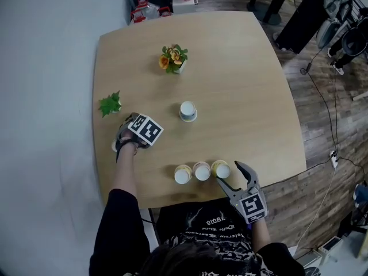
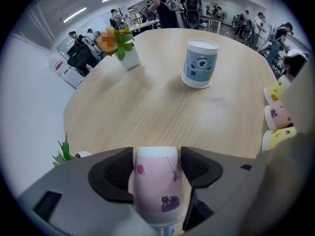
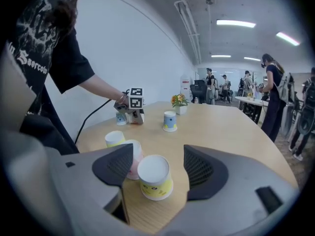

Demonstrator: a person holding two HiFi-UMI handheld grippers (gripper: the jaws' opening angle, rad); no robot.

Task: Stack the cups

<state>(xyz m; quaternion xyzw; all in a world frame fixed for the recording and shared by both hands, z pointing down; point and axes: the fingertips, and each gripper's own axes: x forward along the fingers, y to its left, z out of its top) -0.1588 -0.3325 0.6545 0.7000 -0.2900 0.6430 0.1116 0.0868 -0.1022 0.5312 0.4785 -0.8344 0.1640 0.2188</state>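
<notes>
My left gripper point(image 1: 129, 137) points down near the table's left edge, its jaws closed against the sides of a pink cup point(image 2: 156, 191); the hand and marker cube hide that cup in the head view. A pale cup point(image 3: 121, 118) stands just beside it. An upside-down blue cup point(image 1: 188, 111) sits mid-table. Along the front edge stand three upside-down cups in a row: yellow point(image 1: 183, 174), pink point(image 1: 202, 171), yellow point(image 1: 221, 169). My right gripper point(image 1: 228, 172) is open, its jaws on either side of the rightmost yellow cup point(image 3: 155, 178) without touching it.
A small pot of orange flowers point(image 1: 173, 58) stands at the back of the round wooden table point(image 1: 259, 96). A green plant sprig point(image 1: 109, 103) lies near the left edge, close to my left hand. Cables and gear lie on the floor to the right.
</notes>
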